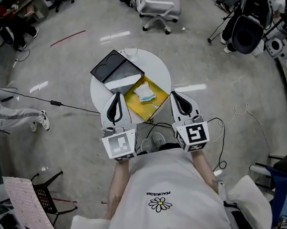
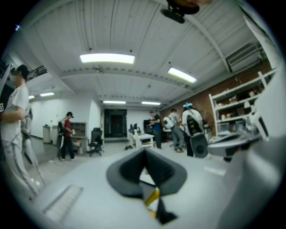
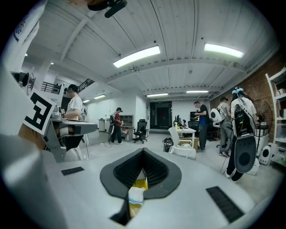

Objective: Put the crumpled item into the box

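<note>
Bright ceiling strips (image 2: 107, 58), fisheye-warped edges, blurred foregrounds.

The box (image 1: 137, 107) looked like matt yellow card. The crumpled item (image 1: 144, 92) seemed thin, wrinkled white paper. The table (image 1: 155, 68) was smooth white, the floor (image 1: 77, 47) glossy grey.

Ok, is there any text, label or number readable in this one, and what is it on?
"PEACHRUSHONE", or close to it: small print, upside down in the head view, on the person's white shirt above a daisy; the letters are not certain.
Cubes on the left hand-held gripper and right hand-held gripper: black-and-white square patterns only, no words.
Yellow box: no print legible.
</note>
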`<state>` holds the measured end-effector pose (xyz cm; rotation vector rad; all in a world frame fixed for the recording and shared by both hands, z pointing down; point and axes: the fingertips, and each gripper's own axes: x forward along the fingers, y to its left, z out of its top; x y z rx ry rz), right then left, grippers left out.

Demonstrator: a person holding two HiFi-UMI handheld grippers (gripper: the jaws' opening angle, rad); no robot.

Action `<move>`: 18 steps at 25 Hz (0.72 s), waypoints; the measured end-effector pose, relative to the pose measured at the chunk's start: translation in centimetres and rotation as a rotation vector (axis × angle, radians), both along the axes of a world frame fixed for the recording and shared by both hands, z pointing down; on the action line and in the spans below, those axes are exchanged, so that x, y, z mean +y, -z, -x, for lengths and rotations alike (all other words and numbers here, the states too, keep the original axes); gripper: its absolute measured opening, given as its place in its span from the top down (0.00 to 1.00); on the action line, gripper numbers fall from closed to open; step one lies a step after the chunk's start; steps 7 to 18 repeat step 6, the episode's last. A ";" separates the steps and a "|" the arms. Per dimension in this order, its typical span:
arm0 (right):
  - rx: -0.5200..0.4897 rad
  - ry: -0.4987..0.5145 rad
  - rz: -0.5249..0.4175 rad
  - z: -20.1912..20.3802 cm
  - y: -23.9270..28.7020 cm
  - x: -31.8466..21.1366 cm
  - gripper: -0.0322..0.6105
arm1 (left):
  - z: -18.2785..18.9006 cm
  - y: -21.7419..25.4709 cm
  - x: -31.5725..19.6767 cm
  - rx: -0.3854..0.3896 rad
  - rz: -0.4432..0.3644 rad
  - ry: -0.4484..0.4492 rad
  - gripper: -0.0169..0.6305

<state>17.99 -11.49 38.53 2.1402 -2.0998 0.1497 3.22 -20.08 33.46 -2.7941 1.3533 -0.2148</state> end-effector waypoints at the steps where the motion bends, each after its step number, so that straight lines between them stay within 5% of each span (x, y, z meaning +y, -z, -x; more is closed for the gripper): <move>1: 0.002 0.000 0.004 0.0 -0.1 0.1 0.95 | 0.0 0.1 0.0 0.005 0.002 0.001 0.97; 18: 0.008 -0.002 0.029 0.1 -1.0 0.4 0.95 | 0.1 -3.2 0.5 0.039 -0.019 -0.020 0.97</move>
